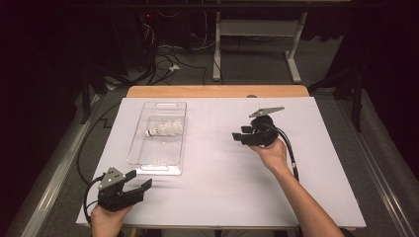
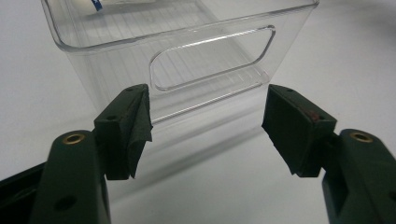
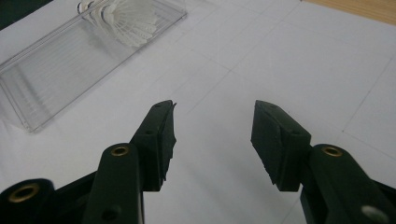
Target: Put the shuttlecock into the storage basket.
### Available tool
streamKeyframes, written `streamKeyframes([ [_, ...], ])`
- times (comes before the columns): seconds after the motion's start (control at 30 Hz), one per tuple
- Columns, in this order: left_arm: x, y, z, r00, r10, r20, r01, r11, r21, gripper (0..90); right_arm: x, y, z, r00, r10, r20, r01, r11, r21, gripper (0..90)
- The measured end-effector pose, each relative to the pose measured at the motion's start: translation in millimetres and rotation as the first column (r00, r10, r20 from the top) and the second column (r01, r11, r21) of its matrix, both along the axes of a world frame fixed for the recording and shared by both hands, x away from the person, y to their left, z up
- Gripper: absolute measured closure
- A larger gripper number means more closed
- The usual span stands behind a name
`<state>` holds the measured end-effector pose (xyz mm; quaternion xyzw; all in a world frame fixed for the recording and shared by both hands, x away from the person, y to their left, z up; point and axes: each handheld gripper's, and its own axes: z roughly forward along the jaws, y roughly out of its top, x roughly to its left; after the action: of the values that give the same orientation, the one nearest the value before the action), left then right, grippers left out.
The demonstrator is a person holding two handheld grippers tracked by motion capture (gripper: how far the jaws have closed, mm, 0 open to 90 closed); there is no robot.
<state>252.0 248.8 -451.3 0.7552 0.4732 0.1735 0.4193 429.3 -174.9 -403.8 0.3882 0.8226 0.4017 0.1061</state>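
Observation:
A clear plastic bin point(image 1: 148, 163) lies on the white table, left of centre, with a white shuttlecock point(image 1: 165, 128) lying on its side in the far half. My left gripper point(image 1: 138, 181) rests at the table's near left corner, open and empty, pointing at the bin's near end wall point(image 2: 210, 60) with its handle slot. My right gripper point(image 1: 239, 138) is held above the table right of centre, open with nothing between its fingers, pointing left toward the bin point(image 3: 70, 60). The shuttlecock point(image 3: 128, 16) shows at the top of the right gripper view.
The white sheet point(image 1: 222, 197) covers a wooden table whose far edge point(image 1: 217, 91) shows. A table frame and cables stand on the dark floor behind. Black cables trail from both grippers.

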Motion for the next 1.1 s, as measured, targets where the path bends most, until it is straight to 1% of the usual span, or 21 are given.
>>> streamKeyframes([
  [0.33, -0.2, -0.2, 0.0, 1.0, 0.001, 0.0, -0.001, 1.0, 0.0, 33.3, -9.8, -19.5, -1.7, 0.9998, -0.02, 0.008, 0.02, 0.9998, 0.01, 49.3],
  [0.47, -0.4, -0.3, 0.1, 1.0, 0.003, 0.002, -0.003, 1.0, 0.0, 33.3, -14.3, -25.3, -1.9, 0.9995, -0.027, 0.016, 0.028, 0.9996, -0.011, 49.2],
  [0.73, -0.6, 0.0, 0.2, 1.0, 0.003, 0.001, -0.003, 1.0, -0.002, 33.3, -24.2, -38.4, -1.0, 0.9986, -0.04, 0.034, 0.04, 0.9992, -0.002, 49.2],
  [0.97, -0.3, -0.4, 0.0, 1.0, 0.004, 0.001, -0.004, 1.0, -0.001, 33.3, -32.1, -53.7, -7.3, 0.9976, -0.064, 0.025, 0.064, 0.9979, 0.006, 49.2],
  [1.1, -0.1, -0.2, 0.1, 1.0, 0.005, 0.001, -0.005, 1.0, 0.0, 33.3, -35.3, -58.5, -8.0, 0.9971, -0.068, 0.035, 0.067, 0.9977, 0.013, 49.2],
])
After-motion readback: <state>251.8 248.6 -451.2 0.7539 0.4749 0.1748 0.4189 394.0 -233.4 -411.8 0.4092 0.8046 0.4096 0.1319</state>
